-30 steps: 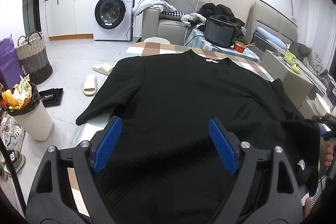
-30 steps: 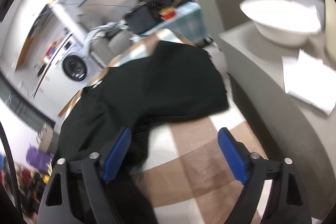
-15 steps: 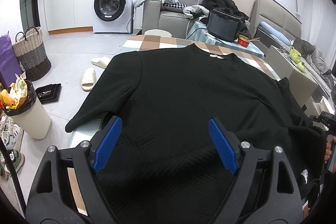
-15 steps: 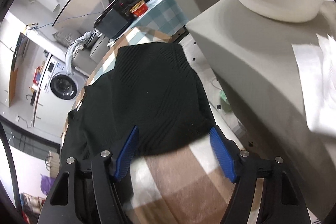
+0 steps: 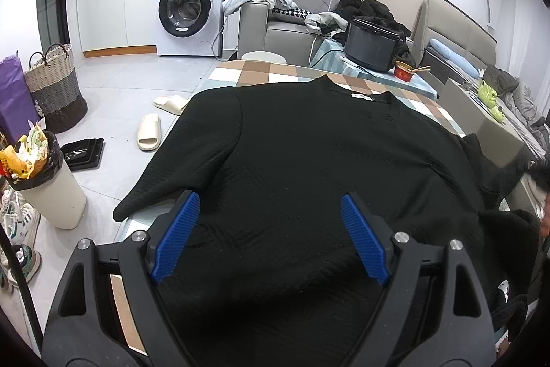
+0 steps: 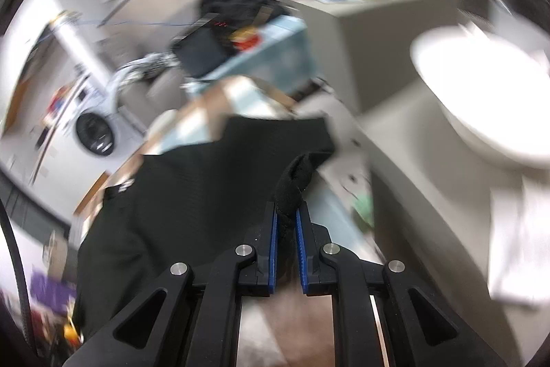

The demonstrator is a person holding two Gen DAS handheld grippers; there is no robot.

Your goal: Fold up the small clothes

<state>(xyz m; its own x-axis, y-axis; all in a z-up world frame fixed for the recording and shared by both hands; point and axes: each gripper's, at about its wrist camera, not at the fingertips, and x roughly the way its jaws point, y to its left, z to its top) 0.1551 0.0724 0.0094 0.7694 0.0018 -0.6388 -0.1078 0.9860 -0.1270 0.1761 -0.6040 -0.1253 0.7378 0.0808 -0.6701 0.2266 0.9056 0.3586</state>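
A black sweater (image 5: pixel 330 167) lies spread face-up on the desk (image 5: pixel 275 73), which wears a checked cloth of brown, white and pale blue squares. The knit is dark and matte with a fine ribbed or chevron texture; its round neckline points away from the left wrist camera, and a small white label (image 5: pixel 361 96) shows inside the collar. The body lies mostly flat with only shallow ripples. One sleeve (image 5: pixel 178 174) runs off the desk's edge on the picture's left and hangs over the tiled floor; the other side of the garment is bunched into loose folds at the picture's right. The left claw (image 5: pixel 271 236) hovers low over the hem half of the sweater with its blue pads (image 5: pixel 177 236) set wide, nothing pinched between them. In the blurred right wrist view, the right claw (image 6: pixel 287 239) is closing narrow on a gathered roll of the black fabric, which stands up out of the pads as a thick twisted bunch, with the rest of the sweater (image 6: pixel 192 195) trailing away across the desk (image 6: pixel 220 98). Beside this claw sits a grey surface carrying a white bowl (image 6: pixel 488 92). Beyond the desk in the left view stand a washing machine (image 5: pixel 187 12), a grey sofa (image 5: pixel 275 30) and a dark cooking pot (image 5: pixel 373 45).
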